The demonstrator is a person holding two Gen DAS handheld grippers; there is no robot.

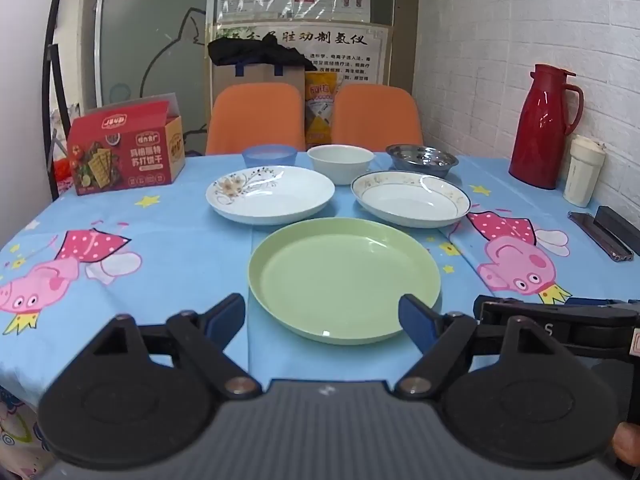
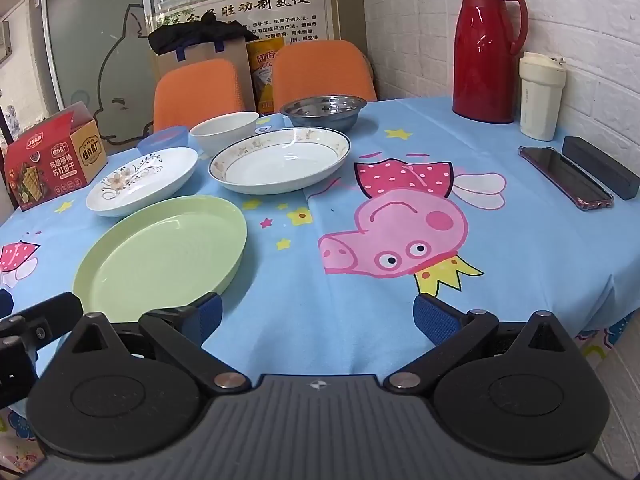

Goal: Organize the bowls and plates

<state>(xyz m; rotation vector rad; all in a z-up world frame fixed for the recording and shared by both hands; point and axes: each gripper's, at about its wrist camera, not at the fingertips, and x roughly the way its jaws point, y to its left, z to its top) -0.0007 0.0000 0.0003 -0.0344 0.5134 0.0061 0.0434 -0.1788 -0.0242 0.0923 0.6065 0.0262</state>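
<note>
Nearest you, the green plate is lying empty on the tablecloth, with two white plates and three bowls behind it. You're holding the left gripper spread over its near rim, the right gripper spread wide, tilted downward, gripping nothing.

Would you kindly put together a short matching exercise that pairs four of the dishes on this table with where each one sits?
Things:
1. green plate
2. floral plate
3. steel bowl
4. white bowl

Places, as the left wrist view shows them:
A. back row, right end
B. nearest the camera, alone in front
C. back row, middle
D. middle row, left side

Pairs: 1-B, 2-D, 3-A, 4-C
</note>
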